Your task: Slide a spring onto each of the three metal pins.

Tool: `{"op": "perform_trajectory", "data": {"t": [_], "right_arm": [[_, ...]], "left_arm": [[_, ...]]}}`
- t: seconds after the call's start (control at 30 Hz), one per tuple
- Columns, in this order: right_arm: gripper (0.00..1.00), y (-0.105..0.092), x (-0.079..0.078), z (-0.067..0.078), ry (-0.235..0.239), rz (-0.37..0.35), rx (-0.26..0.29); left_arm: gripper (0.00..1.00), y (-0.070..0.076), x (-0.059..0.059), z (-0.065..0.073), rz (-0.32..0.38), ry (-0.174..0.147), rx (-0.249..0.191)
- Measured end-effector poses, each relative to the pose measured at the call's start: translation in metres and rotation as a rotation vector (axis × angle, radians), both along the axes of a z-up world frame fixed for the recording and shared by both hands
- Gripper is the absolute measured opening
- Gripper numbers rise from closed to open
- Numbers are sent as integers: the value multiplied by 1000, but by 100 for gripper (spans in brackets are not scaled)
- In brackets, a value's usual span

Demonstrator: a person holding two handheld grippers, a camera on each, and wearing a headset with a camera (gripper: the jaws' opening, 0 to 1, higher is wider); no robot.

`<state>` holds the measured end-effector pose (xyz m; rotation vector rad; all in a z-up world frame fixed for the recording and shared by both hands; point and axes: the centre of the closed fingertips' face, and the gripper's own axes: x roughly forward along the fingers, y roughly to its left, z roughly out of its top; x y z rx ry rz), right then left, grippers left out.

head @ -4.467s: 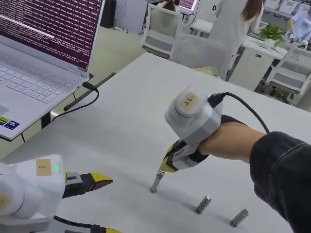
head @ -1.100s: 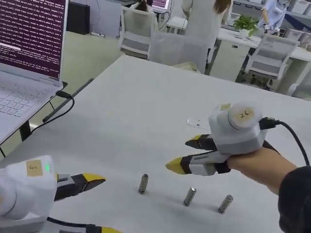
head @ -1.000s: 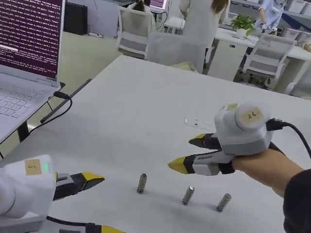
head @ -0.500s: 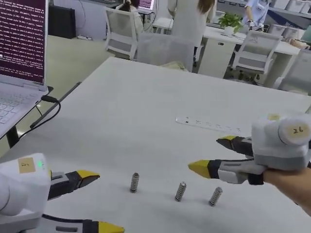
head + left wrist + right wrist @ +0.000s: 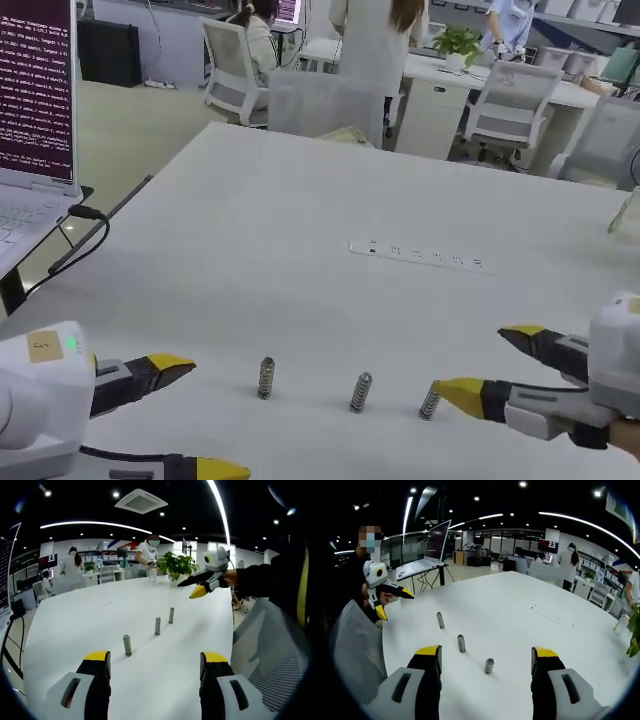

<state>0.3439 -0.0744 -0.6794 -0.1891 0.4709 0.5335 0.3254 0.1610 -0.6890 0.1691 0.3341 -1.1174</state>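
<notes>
Three upright metal pins stand in a row on the white table, and each one carries a coil spring: left spring (image 5: 266, 378), middle spring (image 5: 361, 392), right spring (image 5: 430, 400). My right gripper (image 5: 482, 362) is open and holds nothing; its near fingertip hangs just right of the right spring. At the bottom left my left gripper (image 5: 200, 418) is open too, a short way left of the left spring. The left gripper view (image 5: 156, 656) looks along the row of springs (image 5: 157, 625). In the right gripper view (image 5: 486, 651), the nearest spring (image 5: 489, 666) stands between the open jaws.
A laptop (image 5: 30, 100) with a black cable (image 5: 90, 225) sits at the table's left edge. A flat white strip (image 5: 420, 255) lies mid-table beyond the pins. Office chairs (image 5: 510, 100) and people stand past the far edge.
The right gripper, shut at the left pin 4.5 s ago, has opened and drawn back to the right. All three pins stand still. The head camera has panned right.
</notes>
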Motion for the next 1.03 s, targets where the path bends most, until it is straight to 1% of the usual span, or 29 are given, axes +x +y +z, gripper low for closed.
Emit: {"op": "perform_trajectory", "data": {"t": [0.07, 0.27, 0.4, 0.47, 0.53, 0.67, 0.73, 0.83, 0.97, 1.03], "right_arm": [[73, -3, -8, -9, 13, -8, 11], [74, -7, -29, -20, 7, -15, 40], [75, -12, -41, -30, 15, -25, 50], [76, -13, -44, -34, 15, -30, 45], [77, -11, -47, -36, 13, -39, 73], [77, -8, -50, -43, 14, -48, 68], [78, -6, -51, -44, 11, -54, 93], [78, -7, -52, -45, 15, -59, 85], [78, -10, -51, -44, 12, -76, 96], [78, -10, -52, -46, 17, -76, 93]], "left_arm": [[69, 0, 0, -1, 4, 3, -1], [69, 0, -2, -7, 8, 11, 3], [69, 3, 0, -12, 23, 19, 6], [70, 3, -1, -15, 25, 25, 7], [69, 3, -2, -17, 26, 29, 11], [69, 2, -4, -21, 26, 39, 14], [70, 2, -4, -22, 30, 43, 12], [69, 4, -4, -25, 36, 46, 15], [69, 5, -3, -26, 45, 50, 13], [69, 5, -2, -28, 45, 51, 14]]}}
